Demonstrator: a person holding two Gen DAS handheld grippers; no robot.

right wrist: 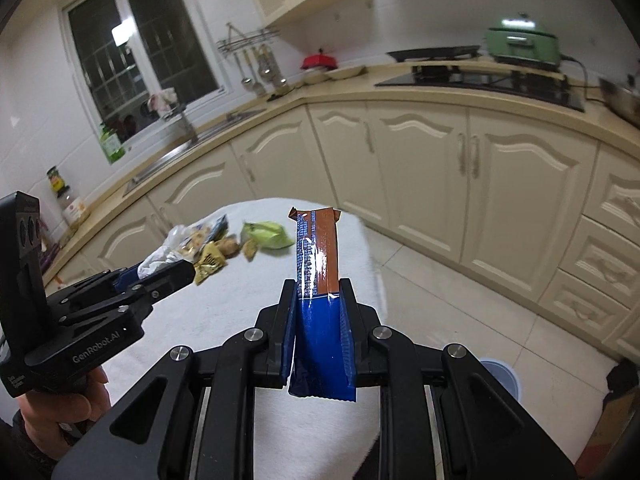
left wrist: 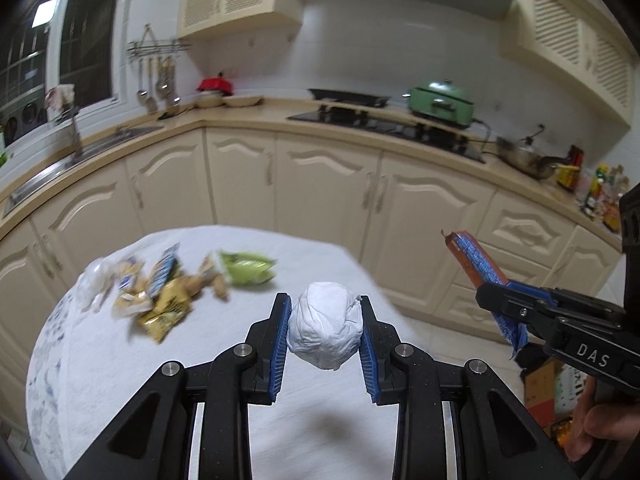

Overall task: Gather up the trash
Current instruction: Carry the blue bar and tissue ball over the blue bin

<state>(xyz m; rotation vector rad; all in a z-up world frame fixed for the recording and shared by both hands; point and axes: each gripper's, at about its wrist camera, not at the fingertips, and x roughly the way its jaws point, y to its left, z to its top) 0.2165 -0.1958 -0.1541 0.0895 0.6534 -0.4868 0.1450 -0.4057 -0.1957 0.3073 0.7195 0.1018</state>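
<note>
The left gripper (left wrist: pixel 325 322) is clamped on one crumpled white paper ball (left wrist: pixel 325 326), held above the white-clothed round table (left wrist: pixel 120 360). The right gripper (right wrist: pixel 319 320) is closed on one blue-and-brown foil wrapper (right wrist: pixel 318 280), its long axis along the fingers. Remaining litter lies ahead and leftward, nearer the left gripper: one green packet (left wrist: pixel 248 268) and several yellowish wrappers (left wrist: pixel 160 300), too blurred to be counted.

dim indoor light, motion blur on the wrappers (left wrist: pixel 160 296), fisheye bending and dark vignette at the edges
</note>
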